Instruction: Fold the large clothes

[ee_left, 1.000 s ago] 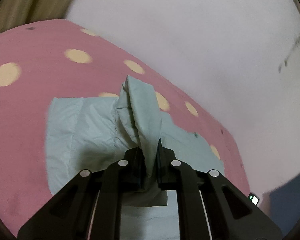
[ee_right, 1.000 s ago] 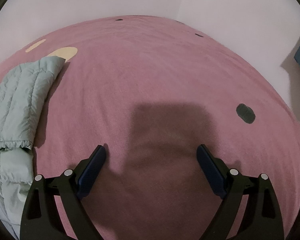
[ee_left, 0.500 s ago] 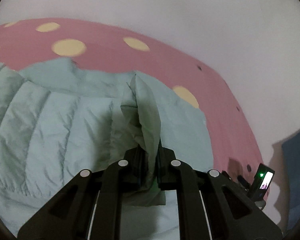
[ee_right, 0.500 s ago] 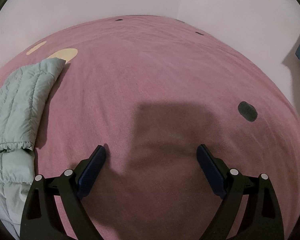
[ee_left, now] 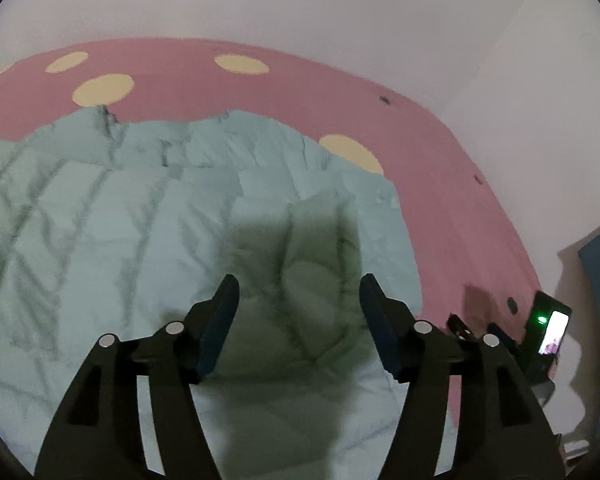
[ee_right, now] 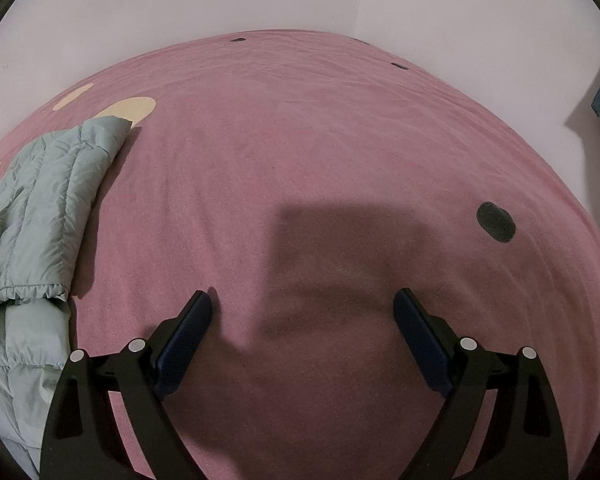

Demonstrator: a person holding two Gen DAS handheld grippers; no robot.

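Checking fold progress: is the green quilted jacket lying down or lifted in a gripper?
Lying down. The jacket rests on the pink sheet; the left gripper is opening, nothing pinched.

One quilted jacket (ee_left: 148, 240), one pink bedspread (ee_right: 340, 140), two grippers, one lit phone (ee_left: 554, 330).

Dim, perhaps blurred (fisheye-warped edges).

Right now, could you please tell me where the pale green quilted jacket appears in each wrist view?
Left wrist view: the pale green quilted jacket fills the left and centre, under the opening left tool.
Right wrist view: the jacket lies along the left edge.
Shared landmark: the pink bedspread with cream dots.
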